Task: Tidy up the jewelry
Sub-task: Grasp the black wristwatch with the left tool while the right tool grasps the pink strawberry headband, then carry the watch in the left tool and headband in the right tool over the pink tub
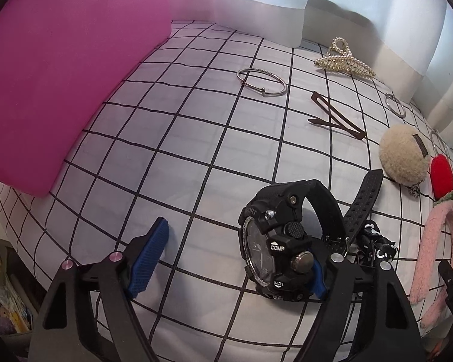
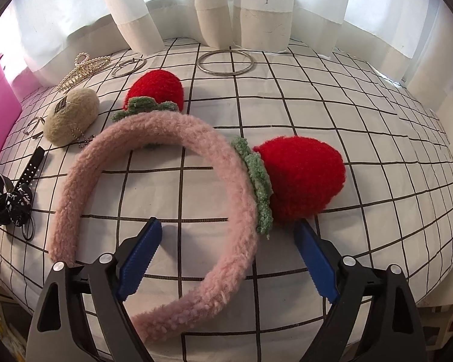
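Note:
A black sports watch (image 1: 274, 241) stands on its side on the grid-patterned bedsheet (image 1: 181, 157). It sits between the fingers of my left gripper (image 1: 238, 244), close against the right blue pad (image 1: 318, 280), while the left pad (image 1: 148, 256) stands well clear, so the gripper is open. A fluffy pink headband (image 2: 154, 163) with two red strawberry pompoms (image 2: 302, 175) lies flat in the right wrist view. Its band passes between the blue pads of my right gripper (image 2: 228, 223), which is open and not pressing on it.
Spread over the sheet are a pearl claw clip (image 1: 344, 57), thin bangles (image 1: 261, 81), a large ring bangle (image 2: 225, 61), brown hair clips (image 1: 335, 117), a beige plush ball (image 1: 404, 158) and black patterned hair ties (image 2: 12, 205). A pink pillow (image 1: 60, 75) is at left; curtains (image 2: 214, 6) hang behind.

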The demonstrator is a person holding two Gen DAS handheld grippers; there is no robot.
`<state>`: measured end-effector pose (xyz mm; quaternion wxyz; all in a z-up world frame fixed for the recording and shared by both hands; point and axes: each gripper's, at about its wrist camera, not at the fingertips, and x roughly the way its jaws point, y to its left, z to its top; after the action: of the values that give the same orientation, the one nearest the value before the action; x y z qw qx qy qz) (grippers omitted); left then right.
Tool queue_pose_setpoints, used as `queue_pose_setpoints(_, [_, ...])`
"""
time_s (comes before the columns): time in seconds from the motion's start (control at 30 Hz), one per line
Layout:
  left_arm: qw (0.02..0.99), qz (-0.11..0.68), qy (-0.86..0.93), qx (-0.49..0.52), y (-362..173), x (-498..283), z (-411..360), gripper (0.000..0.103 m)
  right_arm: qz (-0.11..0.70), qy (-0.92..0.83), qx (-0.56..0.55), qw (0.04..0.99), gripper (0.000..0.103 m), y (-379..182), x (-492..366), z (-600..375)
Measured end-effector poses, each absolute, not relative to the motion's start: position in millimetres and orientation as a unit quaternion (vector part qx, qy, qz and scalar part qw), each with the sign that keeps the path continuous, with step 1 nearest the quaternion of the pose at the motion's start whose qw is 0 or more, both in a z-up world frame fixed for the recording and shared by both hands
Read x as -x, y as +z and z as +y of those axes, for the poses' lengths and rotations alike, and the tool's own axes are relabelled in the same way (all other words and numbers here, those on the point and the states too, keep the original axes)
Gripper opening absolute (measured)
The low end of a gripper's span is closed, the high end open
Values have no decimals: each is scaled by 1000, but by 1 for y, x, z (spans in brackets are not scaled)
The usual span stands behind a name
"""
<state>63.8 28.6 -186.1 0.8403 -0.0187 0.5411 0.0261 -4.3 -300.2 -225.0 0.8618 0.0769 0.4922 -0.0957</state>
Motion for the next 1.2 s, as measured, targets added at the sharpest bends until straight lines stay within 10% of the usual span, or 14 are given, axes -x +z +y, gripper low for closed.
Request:
queue_pose_setpoints(0.17, [841,541,12,10,-179,-57,20,21,488,-85,-64,866,21,-218,4,-292])
queue_pose_setpoints(1.2, [879,475,24,36,-83,-19,26,20,375,-39,-13,926,15,-104,18,-296])
